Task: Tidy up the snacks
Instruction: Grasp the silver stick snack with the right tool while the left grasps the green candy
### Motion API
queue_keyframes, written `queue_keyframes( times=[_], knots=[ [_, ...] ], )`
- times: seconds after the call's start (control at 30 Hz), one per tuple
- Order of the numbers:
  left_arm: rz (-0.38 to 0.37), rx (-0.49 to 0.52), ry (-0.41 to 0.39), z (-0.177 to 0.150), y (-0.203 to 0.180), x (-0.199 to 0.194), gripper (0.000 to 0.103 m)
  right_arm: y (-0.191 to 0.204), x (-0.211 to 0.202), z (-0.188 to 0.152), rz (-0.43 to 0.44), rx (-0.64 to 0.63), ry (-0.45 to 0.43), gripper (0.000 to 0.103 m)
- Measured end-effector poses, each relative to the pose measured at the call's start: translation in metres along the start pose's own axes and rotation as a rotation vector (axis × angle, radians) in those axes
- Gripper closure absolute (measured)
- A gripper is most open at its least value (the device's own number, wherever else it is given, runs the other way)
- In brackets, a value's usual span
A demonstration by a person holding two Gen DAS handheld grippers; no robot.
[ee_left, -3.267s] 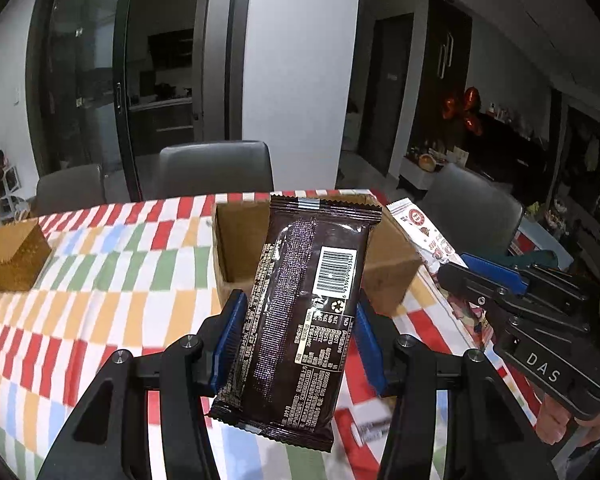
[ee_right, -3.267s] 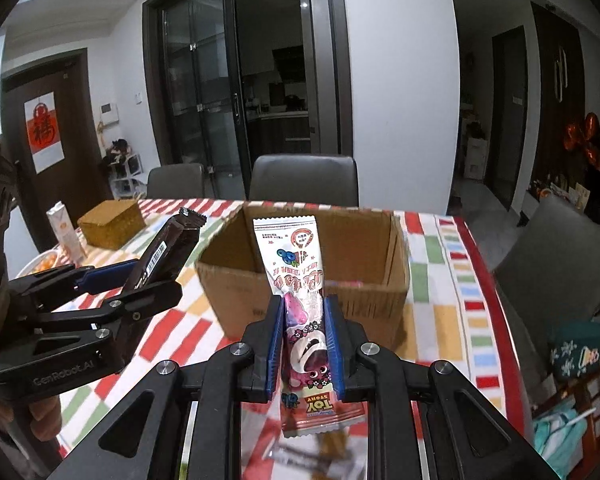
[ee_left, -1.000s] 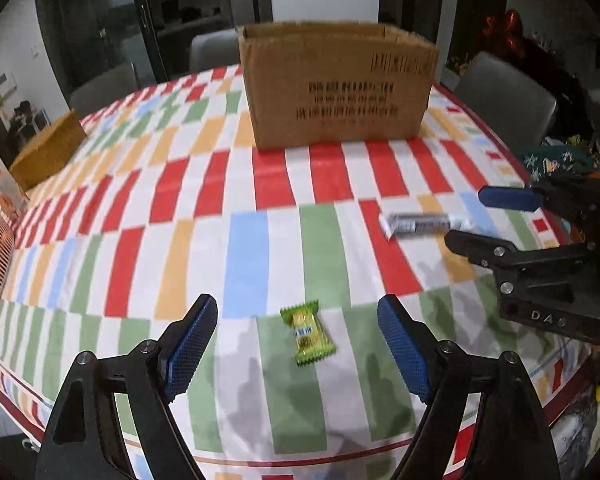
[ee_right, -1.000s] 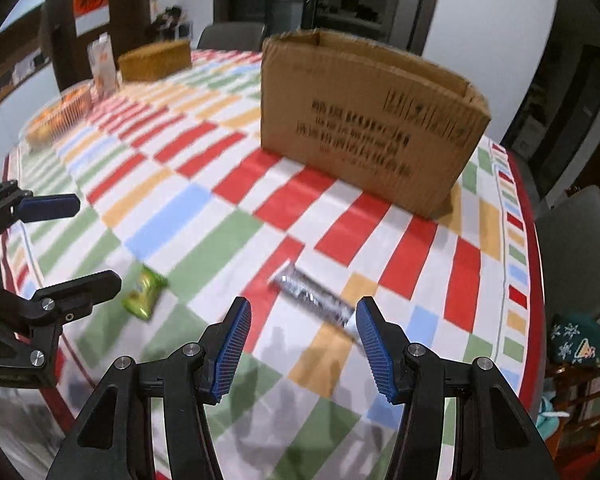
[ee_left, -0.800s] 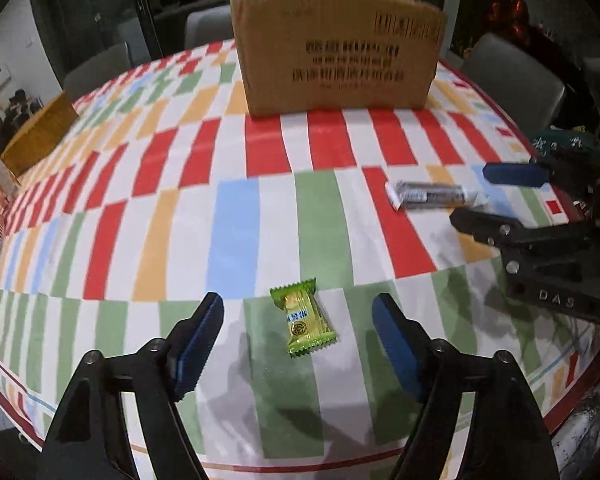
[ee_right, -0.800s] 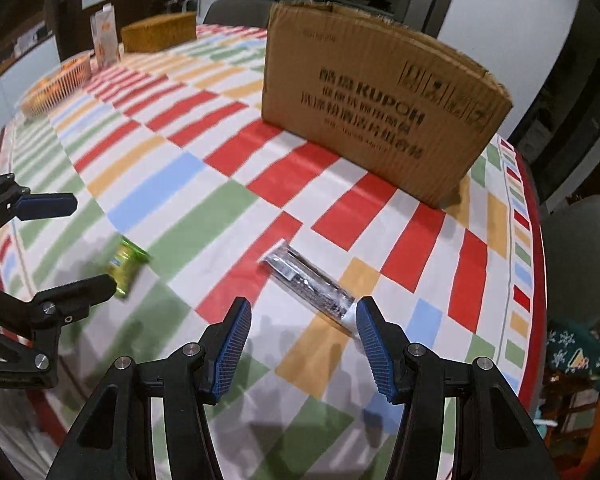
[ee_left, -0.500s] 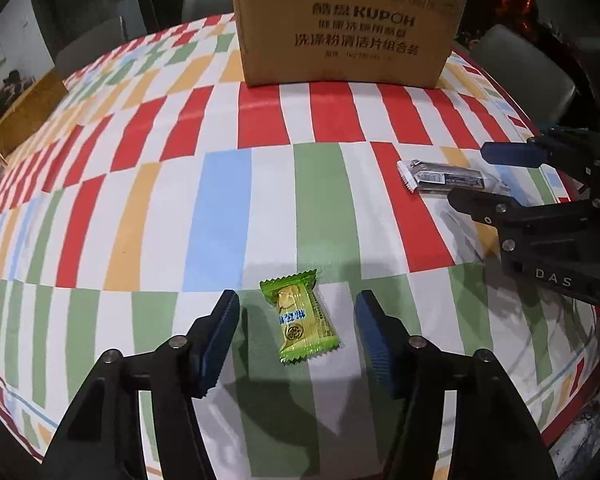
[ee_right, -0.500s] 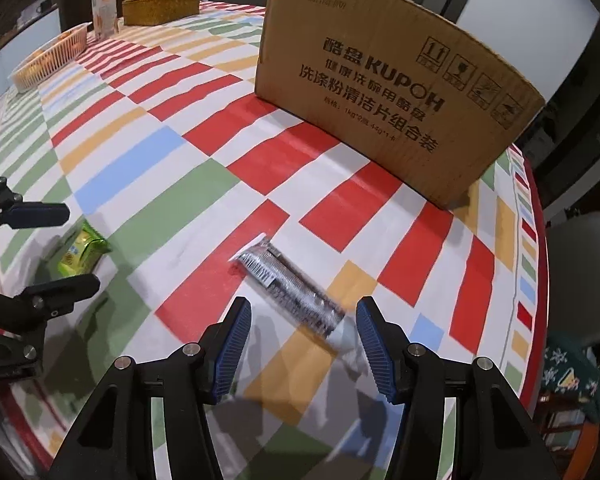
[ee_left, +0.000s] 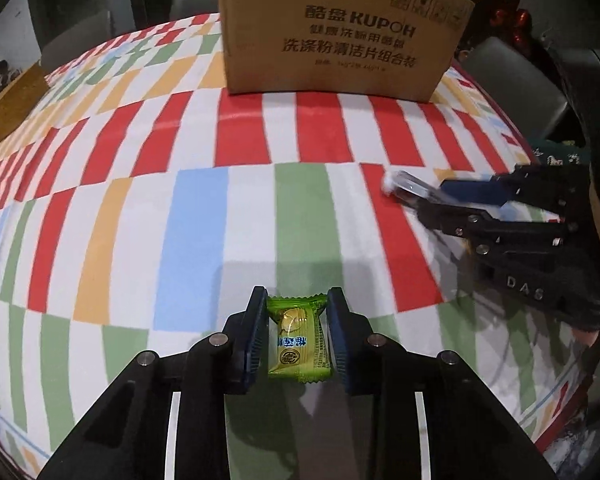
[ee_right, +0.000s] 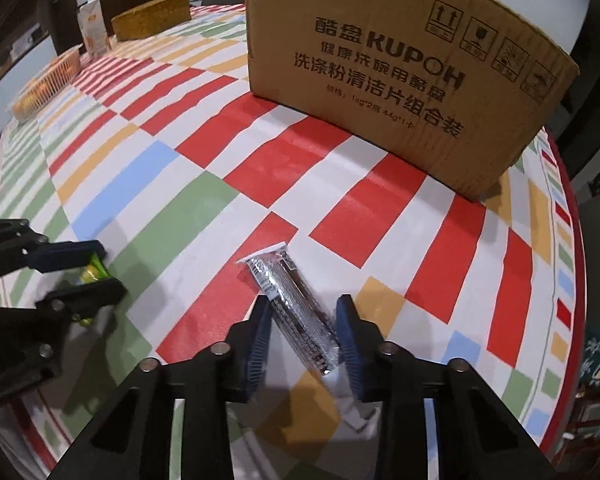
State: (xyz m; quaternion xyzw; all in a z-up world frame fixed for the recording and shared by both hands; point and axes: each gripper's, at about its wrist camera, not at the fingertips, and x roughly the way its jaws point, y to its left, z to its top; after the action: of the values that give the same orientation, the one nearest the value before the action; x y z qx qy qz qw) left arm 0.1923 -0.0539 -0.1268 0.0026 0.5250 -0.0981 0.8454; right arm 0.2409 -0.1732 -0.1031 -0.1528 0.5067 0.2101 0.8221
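My left gripper [ee_left: 297, 300] is shut on a small green candy packet [ee_left: 299, 340] that lies on the striped tablecloth [ee_left: 196, 208]. My right gripper [ee_right: 303, 308] is closing around a long silver snack bar [ee_right: 290, 304] lying at an angle on the cloth; the pads stand close at each side, with a small gap on the left. The brown KUPOH cardboard box [ee_left: 340, 36] stands at the far side of the table, also in the right wrist view [ee_right: 400, 76]. The right gripper shows at the right of the left wrist view [ee_left: 416, 198]. The left gripper shows at the left of the right wrist view [ee_right: 100, 268].
A brown block [ee_right: 152, 20], a white carton [ee_right: 94, 30] and a wire basket [ee_right: 44, 88] stand at the table's far left. Dark chairs [ee_left: 512, 76] stand behind and right of the table. The table edge [ee_right: 572, 240] curves close on the right.
Both grippers dropped to the table and narrowed. The left one closed on the green candy; the right one closed in around the silver bar.
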Motion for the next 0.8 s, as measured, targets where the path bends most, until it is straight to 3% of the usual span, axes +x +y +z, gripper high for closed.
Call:
queue_keyframes(
  times=[0.07,0.47,0.8],
  knots=[
    [-0.012,0.006,-0.011,0.003,-0.002,-0.001,0.073,0.000,-0.002,-0.001,0.011,0.019,-0.006,0.083],
    [-0.058,0.029,-0.080,0.008,-0.008,-0.027,0.073,0.002,-0.039,-0.012,0.035,0.138,-0.101,0.084],
    [-0.066,0.064,-0.185,0.018,-0.015,-0.065,0.073,0.000,-0.081,-0.012,0.009,0.201,-0.206,0.084]
  ],
)
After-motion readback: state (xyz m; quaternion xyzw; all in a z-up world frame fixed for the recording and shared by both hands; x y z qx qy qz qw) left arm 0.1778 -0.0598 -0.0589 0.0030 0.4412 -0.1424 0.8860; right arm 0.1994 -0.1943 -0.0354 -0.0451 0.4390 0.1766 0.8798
